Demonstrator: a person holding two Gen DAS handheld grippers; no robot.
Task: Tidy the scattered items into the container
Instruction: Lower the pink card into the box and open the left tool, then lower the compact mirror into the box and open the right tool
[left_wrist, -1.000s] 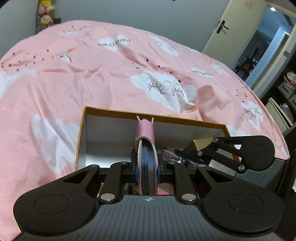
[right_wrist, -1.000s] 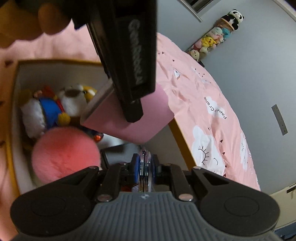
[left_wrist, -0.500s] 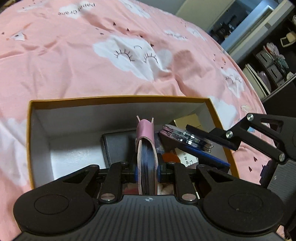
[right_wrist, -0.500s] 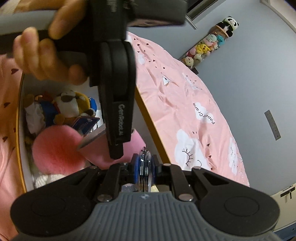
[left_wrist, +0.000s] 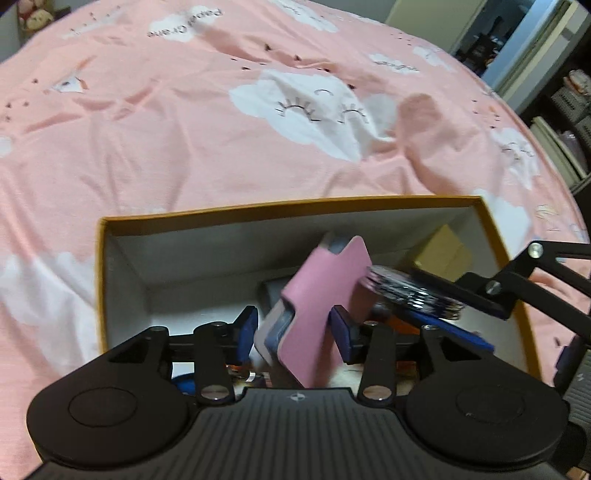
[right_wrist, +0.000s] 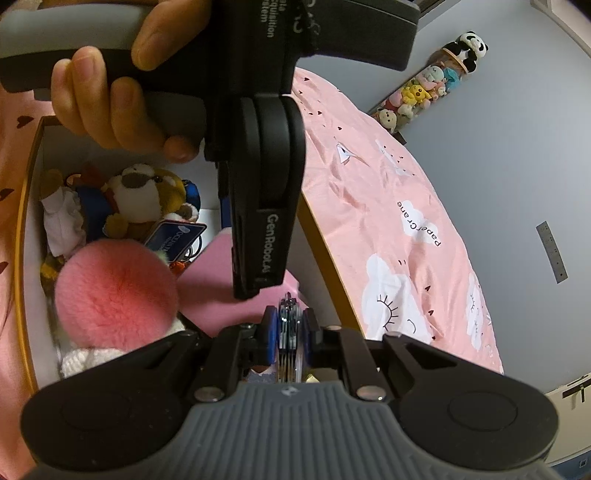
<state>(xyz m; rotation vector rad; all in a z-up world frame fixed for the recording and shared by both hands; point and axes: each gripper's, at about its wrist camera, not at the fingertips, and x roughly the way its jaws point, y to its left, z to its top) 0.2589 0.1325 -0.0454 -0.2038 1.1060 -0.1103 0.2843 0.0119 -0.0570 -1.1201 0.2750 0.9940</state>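
Observation:
The pink-covered notebook (left_wrist: 321, 291) tips over to the right inside the orange-rimmed box (left_wrist: 280, 208). It leans loose between the blue pads of my left gripper (left_wrist: 294, 325), whose jaws are opening. My right gripper (left_wrist: 454, 295) reaches in from the right, shut on a stack of thin shiny discs (left_wrist: 413, 291). In the right wrist view that stack (right_wrist: 289, 354) stands edge-on between the right gripper's (right_wrist: 290, 321) pads. Just ahead, a hand (right_wrist: 110, 96) holds the left gripper (right_wrist: 251, 288) over the notebook (right_wrist: 214, 280).
The box (right_wrist: 325, 251) also holds a pink fluffy ball (right_wrist: 114, 291), plush toys (right_wrist: 140, 199), a blue card (right_wrist: 173, 236), a tan carton (left_wrist: 443, 254) and a dark flat item (left_wrist: 273, 291). It sits on a pink cloud-print bedcover (left_wrist: 221, 129).
The left jaws have gone from shut on the upright notebook to spread apart, and the notebook has tipped to the right. Before that, the left gripper moved in over the box.

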